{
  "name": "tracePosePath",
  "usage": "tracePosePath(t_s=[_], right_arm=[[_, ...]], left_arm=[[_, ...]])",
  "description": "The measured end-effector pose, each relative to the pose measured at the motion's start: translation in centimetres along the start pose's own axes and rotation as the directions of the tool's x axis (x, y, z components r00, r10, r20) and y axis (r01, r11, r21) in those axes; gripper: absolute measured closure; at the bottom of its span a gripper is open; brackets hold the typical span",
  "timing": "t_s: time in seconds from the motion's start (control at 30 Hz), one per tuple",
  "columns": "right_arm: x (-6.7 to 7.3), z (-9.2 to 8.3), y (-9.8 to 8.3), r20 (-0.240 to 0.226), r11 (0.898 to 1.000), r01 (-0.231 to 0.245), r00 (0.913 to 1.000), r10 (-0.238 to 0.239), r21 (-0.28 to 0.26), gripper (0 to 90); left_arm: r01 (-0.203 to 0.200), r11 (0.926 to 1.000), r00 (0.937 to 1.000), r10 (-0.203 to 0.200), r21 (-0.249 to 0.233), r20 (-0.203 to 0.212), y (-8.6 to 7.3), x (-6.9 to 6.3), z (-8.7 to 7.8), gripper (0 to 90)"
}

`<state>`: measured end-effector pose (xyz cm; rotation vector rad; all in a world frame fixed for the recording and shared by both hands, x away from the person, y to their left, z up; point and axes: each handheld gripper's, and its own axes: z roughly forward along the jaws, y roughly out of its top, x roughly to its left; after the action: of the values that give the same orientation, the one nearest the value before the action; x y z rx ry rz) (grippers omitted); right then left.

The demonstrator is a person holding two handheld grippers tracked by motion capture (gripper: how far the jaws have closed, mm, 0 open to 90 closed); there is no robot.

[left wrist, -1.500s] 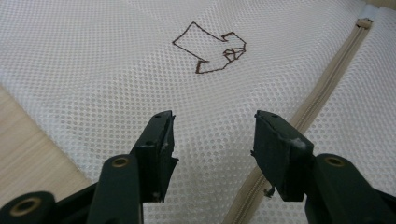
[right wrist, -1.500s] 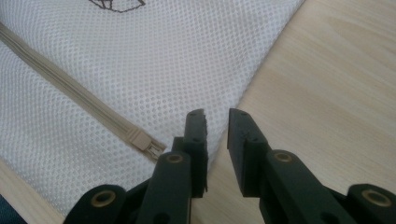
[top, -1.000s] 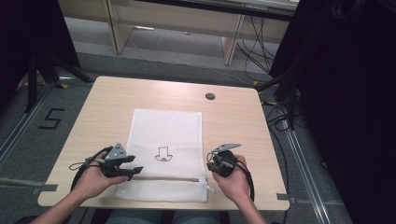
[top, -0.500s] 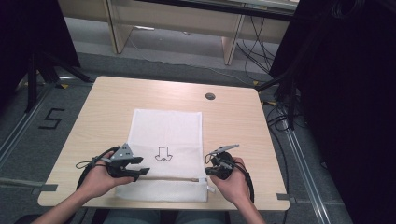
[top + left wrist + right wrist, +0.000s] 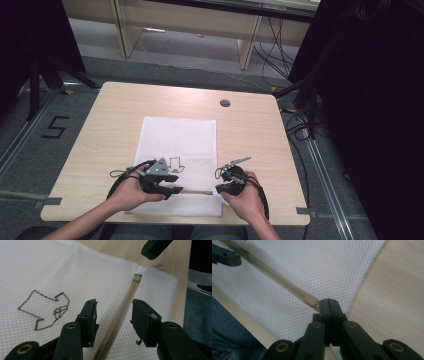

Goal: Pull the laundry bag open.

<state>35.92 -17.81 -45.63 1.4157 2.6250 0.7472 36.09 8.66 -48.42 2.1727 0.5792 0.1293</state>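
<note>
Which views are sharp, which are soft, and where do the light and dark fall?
High view: soft overall, the table evenly lit, the surroundings right and left nearly black. Left gripper view: the mesh laundry bag and its zipper crisp, the near jaws dark and slightly soft. Right gripper view: the mesh sharp, the black jaws unlit, no glare.

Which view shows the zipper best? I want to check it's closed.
Left gripper view: the zipper runs closed between the open fingers. Right gripper view shows its end; high view, a thin line.

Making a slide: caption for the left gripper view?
Left gripper open astride mesh bag's tan zipper.
</note>
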Motion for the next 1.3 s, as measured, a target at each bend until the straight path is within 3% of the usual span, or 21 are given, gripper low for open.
tracePosePath(t_s=[0.03, 0.07, 0.1, 0.13, 0.27, 0.3, 0.5, 0.53, 0.57, 0.63, 0.7, 0.83, 0.9, 0.93, 1.0, 1.03, 1.07, 1.13, 1.17, 1.23, 1.3], right_arm=[[-0.1, 0.1, 0.1, 0.001, 1.000, 0.000, 1.0000, 0.000, 0.005, 90.0], [0.1, 0.1, 0.1, 0.001, 0.999, -0.033, 0.9994, 0.033, 0.023, 90.0], [-0.1, 0.4, 0.2, -0.001, 1.000, -0.004, 1.0000, 0.004, 0.007, 90.0], [-0.2, 0.4, 0.3, -0.005, 1.000, -0.005, 1.0000, 0.005, 0.015, 90.0], [-0.2, 0.6, 0.4, -0.006, 1.000, 0.000, 1.0000, 0.000, 0.004, 90.0], [-0.1, 0.6, 0.4, -0.005, 0.999, -0.027, 0.9996, 0.027, 0.021, 90.0], [-0.5, 1.1, 0.3, 0.006, 0.998, -0.046, 0.9990, 0.045, 0.033, 90.0], [-0.6, 1.1, 0.3, -0.002, 0.999, -0.029, 0.9996, 0.029, 0.031, 90.0], [-0.6, 1.2, 0.3, -0.004, 0.999, -0.029, 0.9996, 0.029, 0.031, 90.0], [-0.4, 1.3, 0.3, 0.000, 0.999, -0.026, 0.9997, 0.026, 0.034, 90.0], [-0.2, 1.3, 0.3, -0.009, 1.000, -0.013, 0.9999, 0.013, 0.021, 90.0], [0.1, 1.4, 0.3, 0.010, 0.999, -0.016, 0.9998, 0.015, 0.029, 90.0], [0.2, 1.4, 0.3, 0.007, 1.000, -0.002, 1.0000, 0.002, 0.028, 90.0], [0.2, 1.5, 0.4, 0.003, 1.000, 0.021, 0.9998, -0.021, 0.021, 90.0], [0.3, 1.6, 0.4, 0.005, 1.000, 0.027, 0.9996, -0.027, 0.015, 90.0], [0.4, 1.7, 0.5, 0.010, 1.000, 0.011, 0.9999, -0.011, 0.025, 90.0], [0.4, 1.7, 0.5, 0.012, 0.999, 0.016, 0.9998, -0.016, 0.028, 90.0], [0.3, 1.8, 0.5, 0.008, 0.999, 0.022, 0.9997, -0.022, 0.026, 90.0], [0.5, 1.8, 0.5, 0.006, 0.999, 0.002, 1.0000, -0.003, 0.037, 90.0], [0.3, 2.0, 0.5, 0.008, 0.999, 0.025, 0.9996, -0.025, 0.033, 90.0], [0.2, 2.0, 0.5, 0.014, 0.999, 0.028, 0.9995, -0.028, 0.031, 90.0]], left_arm=[[-0.011, 0.9999, 0.9999, 0.011, 0.000, -0.001, 0.1, -0.1, 0.2, 55.4], [-0.012, 0.9999, 0.9999, 0.012, 0.002, 0.006, 0.3, -0.2, 0.5, 55.7], [-0.017, 0.9999, 0.9998, 0.017, 0.002, 0.006, 0.5, -0.2, 0.6, 56.2], [-0.032, 0.9995, 0.9995, 0.032, 0.005, 0.005, 0.6, -0.2, 0.7, 56.5], [-0.021, 0.9997, 0.9998, 0.021, -0.014, 0.007, 1.1, -0.2, 1.3, 57.4], [-0.019, 0.9996, 0.9997, 0.020, -0.020, 0.017, 1.2, -0.2, 1.5, 57.5], [-0.064, 0.9980, 0.9978, 0.064, -0.004, 0.018, 1.8, -0.6, 2.6, 57.6], [-0.050, 0.9987, 0.9986, 0.050, -0.010, 0.017, 1.8, -0.7, 2.8, 57.6], [-0.069, 0.9976, 0.9974, 0.069, -0.009, 0.022, 2.0, -0.6, 2.9, 57.6], [-0.049, 0.9988, 0.9985, 0.049, -0.007, 0.022, 2.0, -0.8, 3.1, 57.5], [-0.066, 0.9978, 0.9976, 0.066, 0.004, 0.019, 1.9, -0.8, 3.2, 57.6], [-0.058, 0.9983, 0.9982, 0.057, 0.011, 0.016, 1.8, -0.9, 3.4, 58.0], [-0.073, 0.9972, 0.9972, 0.073, 0.014, 0.017, 1.8, -0.9, 3.5, 58.0], [-0.055, 0.9984, 0.9983, 0.055, 0.011, 0.019, 1.7, -1.0, 3.6, 58.1], [-0.061, 0.9980, 0.9980, 0.061, 0.014, 0.016, 1.8, -1.1, 3.7, 58.3], [-0.070, 0.9973, 0.9975, 0.069, 0.021, 0.015, 1.8, -1.0, 3.8, 58.3], [-0.060, 0.9981, 0.9979, 0.060, 0.012, 0.024, 1.8, -1.1, 3.9, 58.6], [-0.077, 0.9968, 0.9967, 0.077, 0.019, 0.027, 1.9, -1.1, 4.0, 59.2], [-0.068, 0.9975, 0.9973, 0.068, 0.018, 0.030, 1.9, -1.2, 4.2, 59.5], [-0.083, 0.9963, 0.9962, 0.082, 0.022, 0.029, 1.9, -1.1, 4.4, 60.2], [-0.072, 0.9972, 0.9968, 0.071, 0.021, 0.037, 2.0, -1.3, 4.6, 61.0]])
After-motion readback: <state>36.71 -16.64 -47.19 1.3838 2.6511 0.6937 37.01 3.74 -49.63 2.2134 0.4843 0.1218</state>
